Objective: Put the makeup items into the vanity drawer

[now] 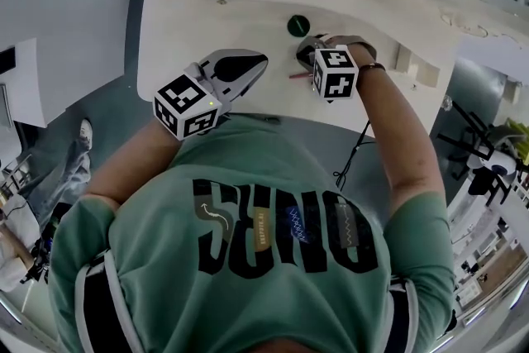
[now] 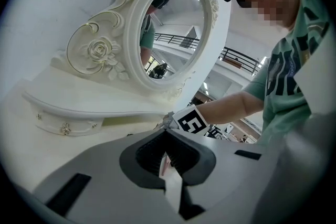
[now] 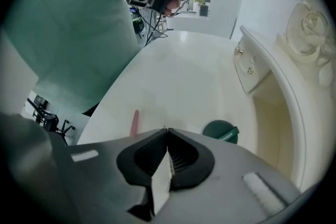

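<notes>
While its jaws are pressed together tip to tip, the right hand-held gripper (image 3: 167, 129) hangs low over the cream counter (image 3: 178, 76), just short of the round green compact (image 3: 221, 131). A thin pink stick (image 3: 135, 123) lies flat on the counter on the far side of the gripper's tip from that compact. The left hand-held gripper (image 2: 166, 131), jaws likewise closed, sits a little farther from the compact on the person's left, and beyond the compact a small knobbed drawer front (image 3: 245, 68) sits below the oval mirror (image 2: 173, 29).
</notes>
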{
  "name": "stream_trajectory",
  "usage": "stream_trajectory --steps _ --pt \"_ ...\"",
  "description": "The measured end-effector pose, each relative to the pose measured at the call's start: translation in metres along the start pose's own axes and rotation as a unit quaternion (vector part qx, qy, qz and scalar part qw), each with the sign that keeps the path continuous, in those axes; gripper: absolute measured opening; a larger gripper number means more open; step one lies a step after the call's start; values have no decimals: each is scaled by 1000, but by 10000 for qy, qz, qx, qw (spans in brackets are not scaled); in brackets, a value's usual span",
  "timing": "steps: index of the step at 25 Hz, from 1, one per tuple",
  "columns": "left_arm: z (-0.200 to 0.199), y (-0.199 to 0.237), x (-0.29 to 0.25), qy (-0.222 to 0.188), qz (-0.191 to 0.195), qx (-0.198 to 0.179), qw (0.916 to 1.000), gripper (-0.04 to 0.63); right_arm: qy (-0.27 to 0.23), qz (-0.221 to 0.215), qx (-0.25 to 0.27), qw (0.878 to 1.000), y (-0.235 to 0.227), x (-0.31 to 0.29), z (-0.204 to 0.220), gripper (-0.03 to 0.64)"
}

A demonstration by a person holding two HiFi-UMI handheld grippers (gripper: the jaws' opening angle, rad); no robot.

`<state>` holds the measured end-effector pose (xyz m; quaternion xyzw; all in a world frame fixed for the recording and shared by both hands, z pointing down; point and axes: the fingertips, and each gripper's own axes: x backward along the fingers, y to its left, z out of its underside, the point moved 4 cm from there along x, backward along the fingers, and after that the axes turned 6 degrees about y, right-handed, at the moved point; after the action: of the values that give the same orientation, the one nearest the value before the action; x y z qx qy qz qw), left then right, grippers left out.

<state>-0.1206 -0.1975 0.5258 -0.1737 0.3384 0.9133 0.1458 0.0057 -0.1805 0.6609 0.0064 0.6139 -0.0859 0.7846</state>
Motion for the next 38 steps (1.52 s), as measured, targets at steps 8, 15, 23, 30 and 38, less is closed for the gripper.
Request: stream_trajectory --steps 8,15,23,30,38 --pt "-16 -23 -10 7 172 -248 9995 5 -1015 970 -1235 9824 0 67 3 8" --pt "-53 -90 -39 38 844 -905 9923 5 -2145 2517 -2868 8991 51 199 36 8" --pt "-72 -210 -90 299 1982 -1782 9634 5 -3574 4179 -4512 7029 204 313 87 8" --pt "-48 -324 -121 692 2974 -2265 9249 5 -5028 5062 -5280 4606 364 346 102 8" --pt "-24 -394 -141 1033 3690 -2367 8928 5 -5333 5502 -5462 3383 459 345 105 8"
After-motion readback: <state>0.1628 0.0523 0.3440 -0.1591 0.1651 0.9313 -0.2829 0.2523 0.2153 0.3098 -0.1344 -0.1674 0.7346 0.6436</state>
